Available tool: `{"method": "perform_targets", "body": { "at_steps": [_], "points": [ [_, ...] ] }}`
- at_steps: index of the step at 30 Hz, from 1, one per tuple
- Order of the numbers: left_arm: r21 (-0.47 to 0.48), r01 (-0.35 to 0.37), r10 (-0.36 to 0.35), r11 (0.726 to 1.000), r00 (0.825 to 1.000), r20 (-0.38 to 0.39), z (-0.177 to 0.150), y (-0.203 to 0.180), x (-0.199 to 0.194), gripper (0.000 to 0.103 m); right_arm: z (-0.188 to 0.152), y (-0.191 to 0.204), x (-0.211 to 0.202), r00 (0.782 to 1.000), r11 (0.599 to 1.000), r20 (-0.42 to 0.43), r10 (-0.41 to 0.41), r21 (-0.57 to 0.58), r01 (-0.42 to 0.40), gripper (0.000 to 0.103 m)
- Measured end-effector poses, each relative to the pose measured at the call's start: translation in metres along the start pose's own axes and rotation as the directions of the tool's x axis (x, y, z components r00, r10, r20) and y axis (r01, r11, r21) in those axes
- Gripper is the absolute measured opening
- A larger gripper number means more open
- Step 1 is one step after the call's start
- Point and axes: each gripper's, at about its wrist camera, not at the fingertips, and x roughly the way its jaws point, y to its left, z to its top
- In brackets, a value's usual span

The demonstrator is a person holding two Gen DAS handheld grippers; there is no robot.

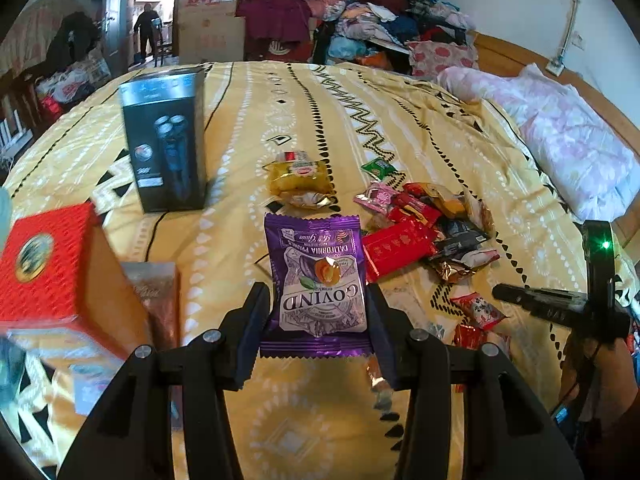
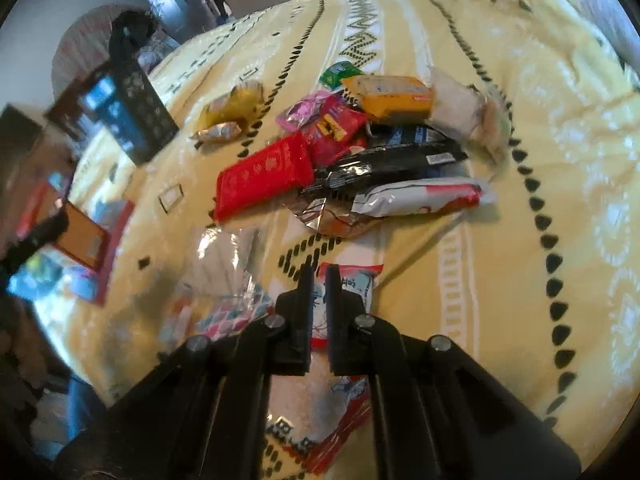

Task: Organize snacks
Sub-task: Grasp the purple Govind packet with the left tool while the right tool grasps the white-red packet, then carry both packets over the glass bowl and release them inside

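Note:
My left gripper (image 1: pixel 318 296) is shut on a purple prune packet (image 1: pixel 318 280) and holds it above the yellow bedspread (image 1: pixel 248 92). A pile of snack packets (image 1: pixel 424 224) lies just right of it, with a yellow snack bag (image 1: pixel 298 178) beyond. My right gripper (image 2: pixel 319 276) has its fingers nearly together over a small red and white snack packet (image 2: pixel 352 284); I cannot tell whether it grips it. Ahead of it lies the pile (image 2: pixel 360 160), with a red packet (image 2: pixel 264 176), a black packet (image 2: pixel 388 164) and an orange packet (image 2: pixel 390 96).
A black shaver box (image 1: pixel 168 140) stands at the left, a red box (image 1: pixel 44 264) nearer. A pink quilt (image 1: pixel 560 128) lies at the right edge, piled clothes (image 1: pixel 380 12) behind the bed. Clear wrappers (image 2: pixel 224 256) lie left of the right gripper. The right gripper shows in the left wrist view (image 1: pixel 560 304).

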Motion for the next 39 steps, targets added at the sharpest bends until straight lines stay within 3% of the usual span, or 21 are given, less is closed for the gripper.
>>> {"method": "perform_targets", "body": {
  "at_steps": [1,2,3,7,11,15,18,23,27,33,39],
  "points": [
    [-0.001,-0.006,0.006,1.000,1.000,-0.001,-0.002,0.001,-0.001,0.050,0.001,-0.005,-0.003,1.000,1.000,0.002,0.015,0.014,-0.015,0.031],
    [-0.009,-0.008,0.008,1.000,1.000,-0.010,-0.005,0.004,-0.001,0.050,0.001,-0.008,-0.005,1.000,1.000,0.002,0.012,0.020,-0.012,0.057],
    [-0.016,-0.004,0.004,1.000,1.000,-0.019,-0.007,0.006,0.000,0.050,0.000,-0.012,-0.006,1.000,1.000,0.010,-0.005,0.019,0.005,0.069],
    [-0.014,-0.001,0.001,1.000,0.999,-0.050,-0.013,0.005,0.010,0.050,0.002,-0.021,0.001,0.999,1.000,-0.034,-0.017,0.012,0.017,0.069],
    [-0.008,0.006,-0.007,1.000,0.998,-0.058,-0.013,-0.002,0.014,0.050,0.002,-0.010,0.026,0.988,1.000,-0.156,0.000,-0.011,-0.002,0.068],
    [-0.006,0.018,-0.018,1.000,0.997,-0.069,-0.013,-0.004,0.014,0.050,-0.003,0.007,0.013,0.991,0.994,-0.120,-0.054,-0.099,0.042,0.069],
    [-0.014,0.021,-0.022,1.000,0.996,-0.084,-0.015,-0.005,0.021,0.050,-0.004,-0.009,0.015,0.989,1.000,-0.148,-0.003,0.014,0.006,0.069],
    [-0.004,0.028,-0.028,1.000,0.995,-0.099,-0.016,-0.011,0.029,0.050,-0.006,0.004,0.047,0.978,0.998,-0.199,-0.065,-0.035,0.059,0.066],
    [-0.001,0.035,-0.035,0.999,0.994,-0.102,-0.018,-0.012,0.029,0.050,-0.010,0.007,0.058,0.975,0.990,-0.175,-0.137,-0.057,0.129,0.045],
    [-0.013,0.041,-0.041,0.999,0.996,-0.078,-0.015,-0.009,0.018,0.050,-0.011,0.006,0.034,0.991,0.993,-0.070,-0.118,-0.024,0.116,0.039],
    [0.002,0.038,-0.038,0.999,0.999,-0.024,-0.003,-0.009,-0.006,0.050,0.002,0.024,-0.011,0.992,0.993,0.065,-0.110,-0.031,0.113,0.038]
  ]
}}
